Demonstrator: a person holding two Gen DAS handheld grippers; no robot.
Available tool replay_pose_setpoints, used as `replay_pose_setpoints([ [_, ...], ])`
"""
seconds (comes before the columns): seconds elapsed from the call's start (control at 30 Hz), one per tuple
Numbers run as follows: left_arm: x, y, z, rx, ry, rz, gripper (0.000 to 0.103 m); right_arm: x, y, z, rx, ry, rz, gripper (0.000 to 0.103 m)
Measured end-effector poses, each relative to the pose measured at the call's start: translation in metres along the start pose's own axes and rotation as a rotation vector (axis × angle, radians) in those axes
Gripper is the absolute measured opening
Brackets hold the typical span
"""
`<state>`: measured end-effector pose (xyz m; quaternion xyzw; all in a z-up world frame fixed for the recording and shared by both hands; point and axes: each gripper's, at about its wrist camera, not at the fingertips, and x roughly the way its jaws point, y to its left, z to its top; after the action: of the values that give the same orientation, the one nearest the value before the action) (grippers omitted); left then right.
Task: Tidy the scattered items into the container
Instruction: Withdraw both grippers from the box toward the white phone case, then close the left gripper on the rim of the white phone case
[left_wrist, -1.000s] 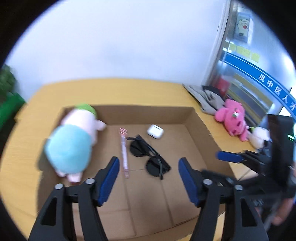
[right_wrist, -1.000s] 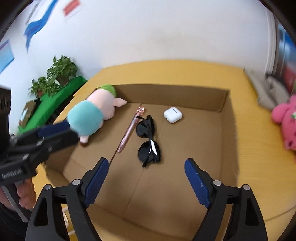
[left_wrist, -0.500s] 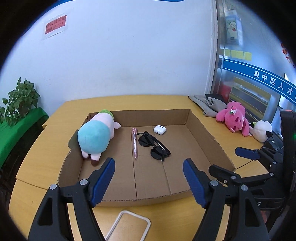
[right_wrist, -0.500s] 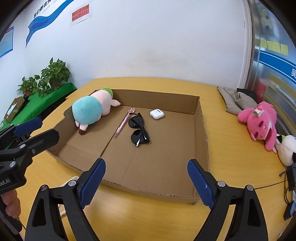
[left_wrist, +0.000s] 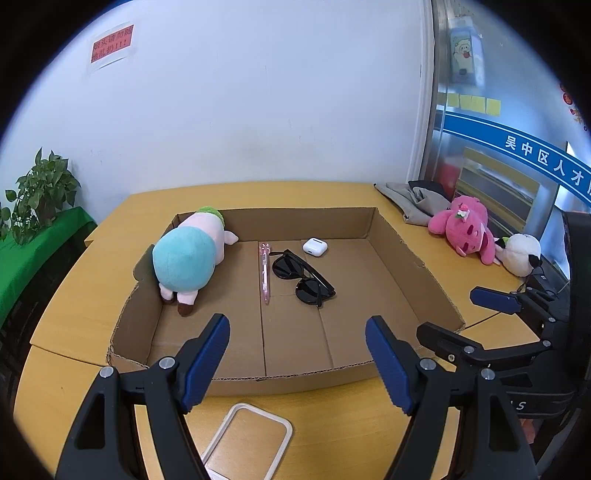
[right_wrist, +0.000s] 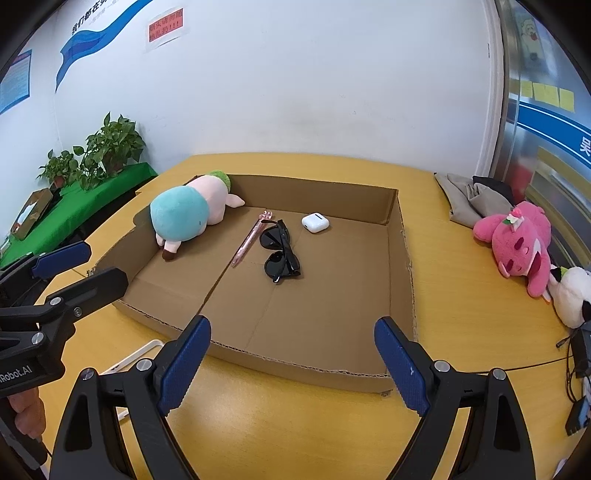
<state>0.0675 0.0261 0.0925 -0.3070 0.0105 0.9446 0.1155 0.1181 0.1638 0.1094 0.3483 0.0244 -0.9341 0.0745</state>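
Note:
A shallow cardboard box (left_wrist: 406, 254) lies on the yellow table. Inside it are a teal and pink plush (left_wrist: 188, 258), a pink pen (left_wrist: 265, 273), black sunglasses (left_wrist: 301, 275) and a white earbud case (left_wrist: 315, 246). A clear phone case (left_wrist: 247, 439) lies on the table in front of the box, just under my left gripper (left_wrist: 295, 321). That gripper hovers open and empty over the box's near edge. My right gripper (right_wrist: 291, 325) is also open and empty, above the near wall of the box (right_wrist: 402, 266). The phone case (right_wrist: 133, 354) shows at its lower left.
To the right of the box lie a pink plush (right_wrist: 517, 240), a white panda plush (right_wrist: 572, 295) and a grey cloth (right_wrist: 472, 199). Cables run along the table's right edge. Potted plants (right_wrist: 107, 151) stand on a green surface at the left.
Both grippers have drawn back from over the box's middle to its near edge. The whole box and the phone case have come into view. Both stay open and empty.

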Motion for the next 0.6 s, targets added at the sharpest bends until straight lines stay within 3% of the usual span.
replay_pose_setpoints([
  [0.33,0.007,0.006,-0.007,-0.004,0.027,-0.016,0.076,0.009,-0.005,-0.003,0.015,0.019,-0.001,0.093],
  [0.6,0.005,0.046,-0.052,-0.014,0.128,-0.004,0.076,0.034,0.005,-0.022,-0.006,0.096,0.074,0.093],
])
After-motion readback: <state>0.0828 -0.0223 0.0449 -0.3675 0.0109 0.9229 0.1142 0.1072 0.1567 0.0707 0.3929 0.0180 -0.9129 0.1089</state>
